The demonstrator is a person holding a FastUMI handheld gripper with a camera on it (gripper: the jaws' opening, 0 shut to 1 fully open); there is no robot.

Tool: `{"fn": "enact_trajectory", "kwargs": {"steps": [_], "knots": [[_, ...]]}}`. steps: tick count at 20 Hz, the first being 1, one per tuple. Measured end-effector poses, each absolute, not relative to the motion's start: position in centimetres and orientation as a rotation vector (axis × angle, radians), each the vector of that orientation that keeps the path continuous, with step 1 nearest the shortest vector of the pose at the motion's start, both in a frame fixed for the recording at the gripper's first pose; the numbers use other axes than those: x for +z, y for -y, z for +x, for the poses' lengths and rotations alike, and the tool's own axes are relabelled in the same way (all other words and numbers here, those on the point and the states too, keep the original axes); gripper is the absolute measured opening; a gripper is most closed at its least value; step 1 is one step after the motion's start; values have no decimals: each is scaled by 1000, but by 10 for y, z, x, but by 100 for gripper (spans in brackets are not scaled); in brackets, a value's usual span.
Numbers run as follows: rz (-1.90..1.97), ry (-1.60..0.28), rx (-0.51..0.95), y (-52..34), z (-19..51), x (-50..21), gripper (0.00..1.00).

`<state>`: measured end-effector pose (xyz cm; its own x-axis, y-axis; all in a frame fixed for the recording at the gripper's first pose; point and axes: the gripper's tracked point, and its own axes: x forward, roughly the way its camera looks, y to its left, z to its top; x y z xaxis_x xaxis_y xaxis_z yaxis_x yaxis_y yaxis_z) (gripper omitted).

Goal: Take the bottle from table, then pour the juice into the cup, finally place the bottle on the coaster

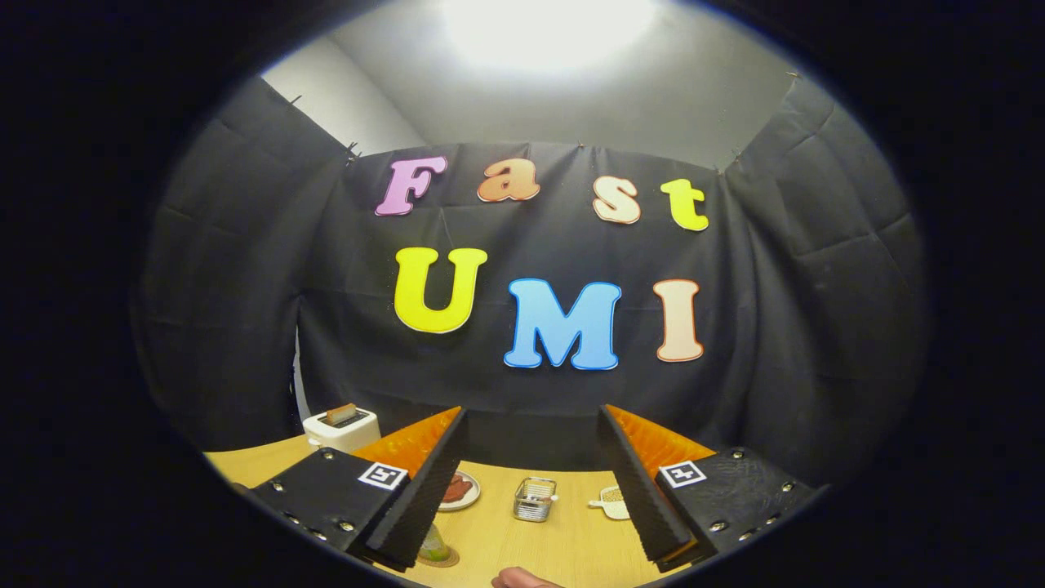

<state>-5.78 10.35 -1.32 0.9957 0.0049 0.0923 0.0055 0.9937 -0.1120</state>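
Observation:
My gripper (pixel 532 411) is open and held up above the wooden table (pixel 563 547), with a wide empty gap between its fingers. Beside the base of the left finger stands a pale green item (pixel 433 543), perhaps the bottle. Most of it is hidden by that finger. It rests on a round brown coaster (pixel 443 560). I cannot make out its top or cap. Beyond the fingers, a small white dish with a handle (pixel 611 501) holds something grainy.
A white toaster (pixel 341 426) with a slice in it stands at the back left of the table. A plate with red food (pixel 459 490) and a small wire basket (pixel 535 499) sit between the fingers, farther off. A person's fingertip (pixel 522 579) shows at the near edge.

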Motion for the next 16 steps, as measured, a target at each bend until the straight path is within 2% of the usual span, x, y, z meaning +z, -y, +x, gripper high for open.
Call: {"fn": "enact_trajectory", "kwargs": {"steps": [9,16], "knots": [[-113,53,-29,-61,-67,10,97],[-100,47,-9,-46,-72,-11,97]]}}
